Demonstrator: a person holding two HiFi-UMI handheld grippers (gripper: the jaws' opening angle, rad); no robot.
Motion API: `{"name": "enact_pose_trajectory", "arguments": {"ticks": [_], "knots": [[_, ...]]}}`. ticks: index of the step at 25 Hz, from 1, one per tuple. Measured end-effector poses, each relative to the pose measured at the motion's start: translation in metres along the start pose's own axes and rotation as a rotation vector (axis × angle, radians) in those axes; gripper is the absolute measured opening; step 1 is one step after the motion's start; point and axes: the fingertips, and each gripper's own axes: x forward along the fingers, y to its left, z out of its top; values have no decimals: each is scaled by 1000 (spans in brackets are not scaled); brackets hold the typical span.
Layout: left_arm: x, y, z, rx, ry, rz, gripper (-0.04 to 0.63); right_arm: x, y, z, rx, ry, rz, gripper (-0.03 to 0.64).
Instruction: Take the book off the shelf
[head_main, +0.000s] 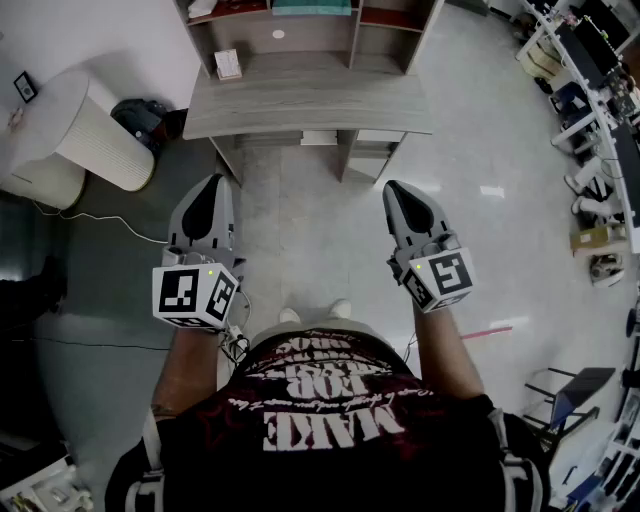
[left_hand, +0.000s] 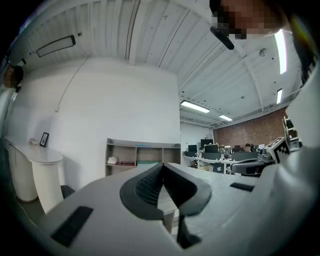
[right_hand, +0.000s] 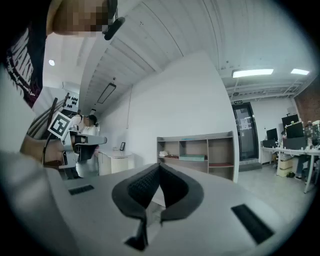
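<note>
Head view shows us holding the left gripper (head_main: 211, 183) and the right gripper (head_main: 394, 188) side by side above the floor, each with its jaws pressed together on nothing. Far ahead, the teal book (head_main: 312, 7) lies flat in the middle compartment of the shelf (head_main: 355, 30), well apart from both.

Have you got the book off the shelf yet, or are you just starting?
Just starting. Nothing looks done: the teal book lies in the middle compartment of the shelf. Nothing is in hand either: the left gripper and right gripper are both shut and empty, held back from the desk. Left to do: step closer, open a gripper, grab the book and pull it out.
</note>
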Motion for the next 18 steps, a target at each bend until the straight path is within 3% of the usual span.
{"name": "enact_pose_trajectory", "arguments": {"ticks": [5,8,14,16,18], "knots": [[-41,33,-13,-12,15,-5,6,4,54,-5,22,-6,1,3],[-60,60,-15,0,2,30,7,6,77,-4,25,-8,-14,3],[-83,109,-28,-17,-8,137,9,-6,73,-6,44,-18,-138,6],[-87,121,-29,-16,-20,153,38,-9,68,-6,36,-23,-156,110],[-85,128,-34,-29,-15,139,136,-10,62,-10,34,-15,-172,146]]}}
